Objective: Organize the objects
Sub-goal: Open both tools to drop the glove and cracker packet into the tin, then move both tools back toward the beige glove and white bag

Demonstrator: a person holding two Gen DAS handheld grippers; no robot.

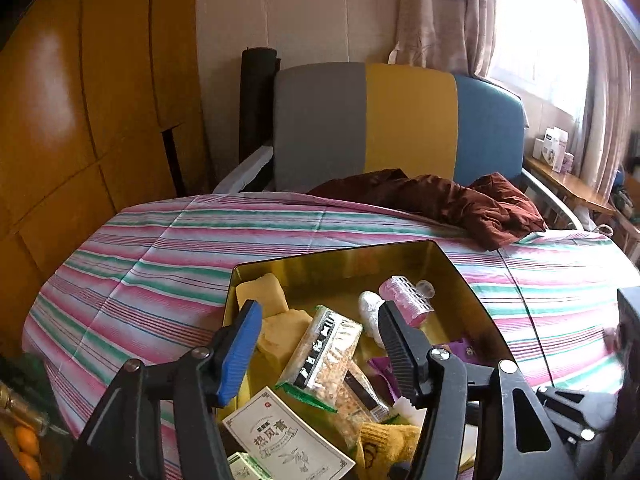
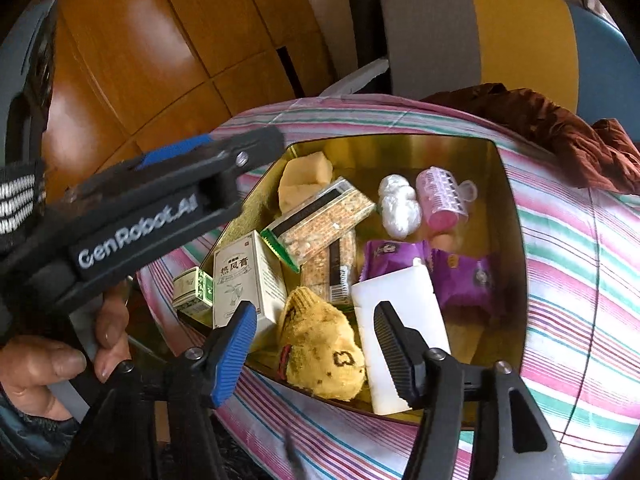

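Observation:
An open gold tin (image 1: 240, 276) (image 2: 516, 216) rests on a striped cloth. It holds yellow sponge blocks (image 1: 276, 320), snack bars (image 2: 320, 220), a white medicine box (image 2: 244, 276), a pink hair roller (image 2: 440, 196), a white wad (image 2: 396, 204), purple packets (image 2: 460, 276), a white card (image 2: 400, 328) and a yellow knitted piece (image 2: 320, 348). My left gripper (image 1: 316, 340) hovers over the tin's near side, open, with the snack bars (image 1: 324, 348) lying below its gap. My right gripper (image 2: 314, 348) is open above the knitted piece, its pads not pressing on it.
The striped cloth (image 1: 160, 264) covers the surface around the tin. A crumpled brown cloth (image 1: 460, 204) lies behind the tin, in front of a grey, yellow and blue backrest (image 1: 400, 120). Wooden panels (image 1: 80, 100) stand left. A person's hand (image 2: 52, 364) holds the left gripper's handle.

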